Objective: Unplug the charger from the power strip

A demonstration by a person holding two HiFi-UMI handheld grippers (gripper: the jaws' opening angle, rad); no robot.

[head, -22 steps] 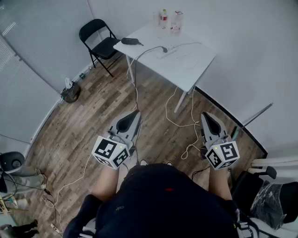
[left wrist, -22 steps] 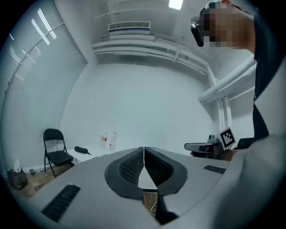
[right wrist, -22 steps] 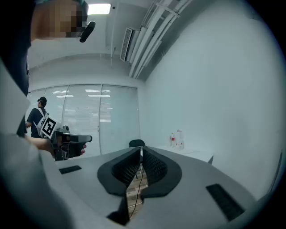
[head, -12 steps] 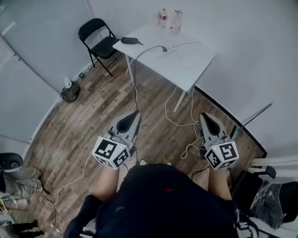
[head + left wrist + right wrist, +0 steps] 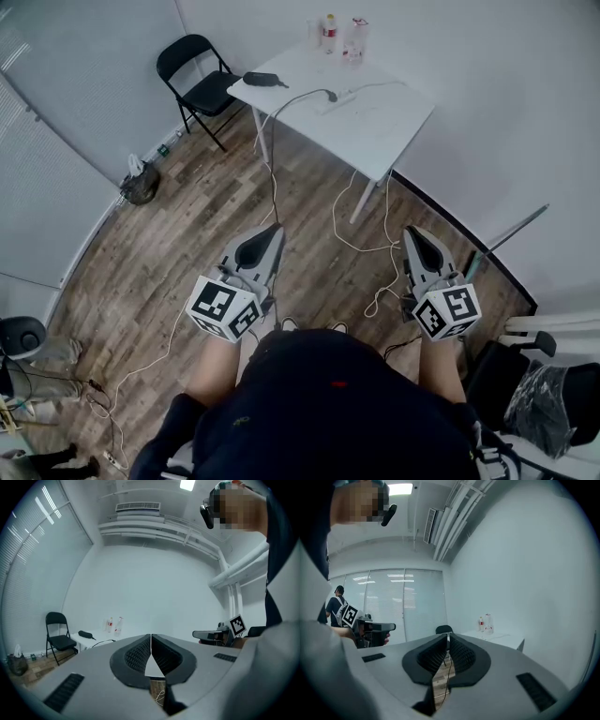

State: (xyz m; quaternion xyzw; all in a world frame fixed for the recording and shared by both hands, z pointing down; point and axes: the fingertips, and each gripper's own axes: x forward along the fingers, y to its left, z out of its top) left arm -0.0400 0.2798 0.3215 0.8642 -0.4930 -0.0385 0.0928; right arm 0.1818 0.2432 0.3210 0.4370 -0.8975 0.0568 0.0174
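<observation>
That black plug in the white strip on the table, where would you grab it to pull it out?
Probably the black plug itself, not its cable. It seems to stand up from the white power strip lying flat on the table, so come from above and close on its sides. Finer detail is too small to see.

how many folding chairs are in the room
1. The black folding chair stands on the wood floor, left of the white table in the head view. Dark furniture at that view's lower right edge is too cut off to tell.
</observation>
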